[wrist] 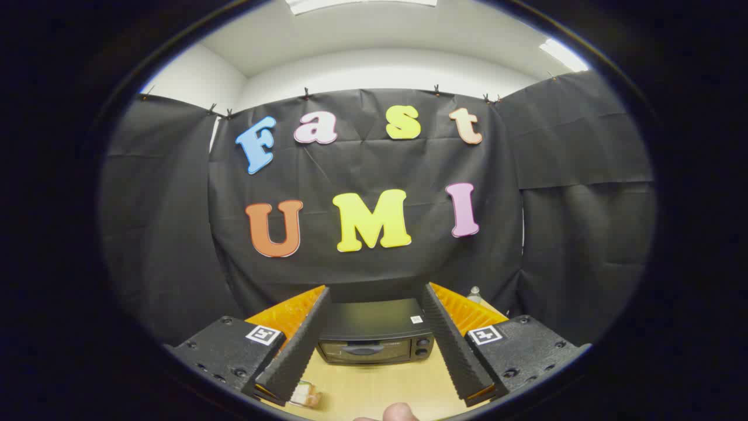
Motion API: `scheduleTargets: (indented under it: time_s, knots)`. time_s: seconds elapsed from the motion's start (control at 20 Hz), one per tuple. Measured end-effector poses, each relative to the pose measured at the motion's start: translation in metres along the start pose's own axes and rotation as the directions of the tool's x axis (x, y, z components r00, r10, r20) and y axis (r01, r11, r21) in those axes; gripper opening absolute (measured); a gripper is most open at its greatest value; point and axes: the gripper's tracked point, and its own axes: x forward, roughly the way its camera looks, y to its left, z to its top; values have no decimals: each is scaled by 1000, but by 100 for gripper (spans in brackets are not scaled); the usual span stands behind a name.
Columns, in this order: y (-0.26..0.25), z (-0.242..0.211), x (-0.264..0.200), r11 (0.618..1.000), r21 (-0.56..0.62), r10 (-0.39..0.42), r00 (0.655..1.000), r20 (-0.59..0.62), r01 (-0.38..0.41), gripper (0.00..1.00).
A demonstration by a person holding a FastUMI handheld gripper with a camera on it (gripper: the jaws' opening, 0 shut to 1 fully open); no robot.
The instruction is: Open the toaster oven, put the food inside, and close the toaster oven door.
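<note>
The gripper (375, 301) stands wide open, its two ribbed, wedge-shaped fingers (301, 345) spread far apart with nothing held between them; each finger rises from a blocky, rough-textured base carrying a small square marker. Between the fingers and beyond their tips sits the toaster oven (374, 333), a dark, boxy appliance with a flat matte top; its door (363, 349) is shut, a glass front with a curved handle across it, and two round knobs (422, 346) stacked one above the other beside the door on the right. The oven rests on a pale, smooth wooden surface (385, 386) that runs from the oven toward the camera. The food (305, 396), a small pale, toast-coloured piece that seems to be wrapped in clear film, lies on the surface close to the base of the left finger, well in front of the oven and apart from it. A rounded fingertip of a person's hand (400, 412) shows at the near edge of the surface. Behind the right finger, past the oven, stands the top of a clear bottle (474, 293) against the creased black cloth wall.
</note>
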Motion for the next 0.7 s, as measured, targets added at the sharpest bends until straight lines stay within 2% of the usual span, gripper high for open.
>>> scheduleTargets:
  time_s: [0.7]
  knots:
    - [-10,-4,2,1000,11,-12,1000,-16,12,100]
